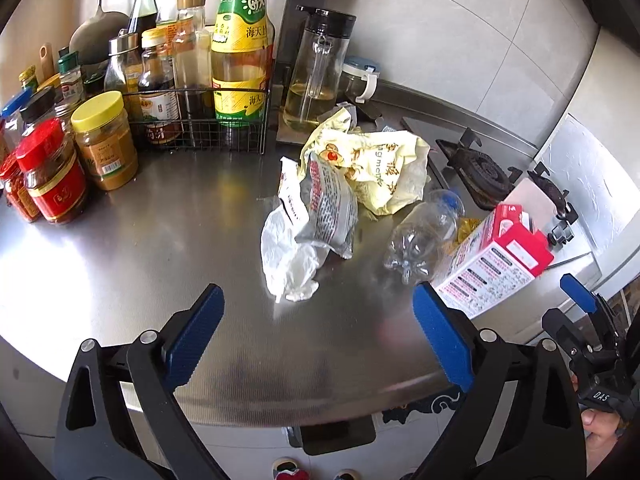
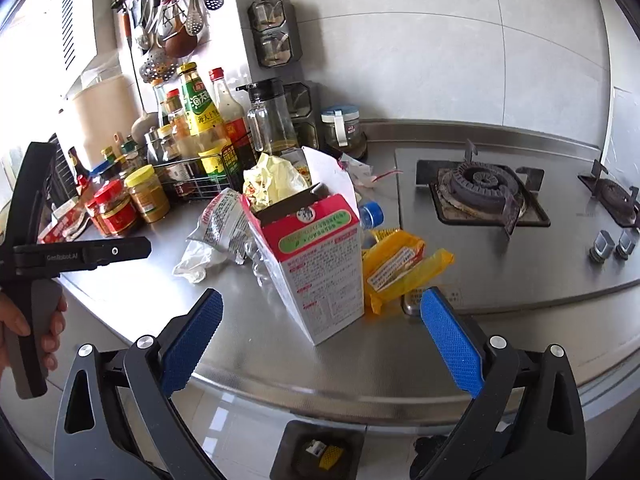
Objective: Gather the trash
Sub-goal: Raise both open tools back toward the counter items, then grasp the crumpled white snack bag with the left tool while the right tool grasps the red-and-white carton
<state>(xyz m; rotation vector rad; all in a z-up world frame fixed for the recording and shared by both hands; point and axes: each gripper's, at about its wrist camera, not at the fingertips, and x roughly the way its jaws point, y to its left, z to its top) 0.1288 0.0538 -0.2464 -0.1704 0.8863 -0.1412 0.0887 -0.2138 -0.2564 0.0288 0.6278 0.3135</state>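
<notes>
Steel counter holding scattered trash; both grippers hovering wide, empty.
Right gripper is facing the carton; a nudge risks toppling it onto the bottle.

"GenRobot.AI" on the left claw, "DAS" on the right claw, "海天" on the green-labelled bottle.

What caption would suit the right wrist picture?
Open right gripper faces an opened red-and-white carton and yellow wrapper on the steel counter.
</notes>
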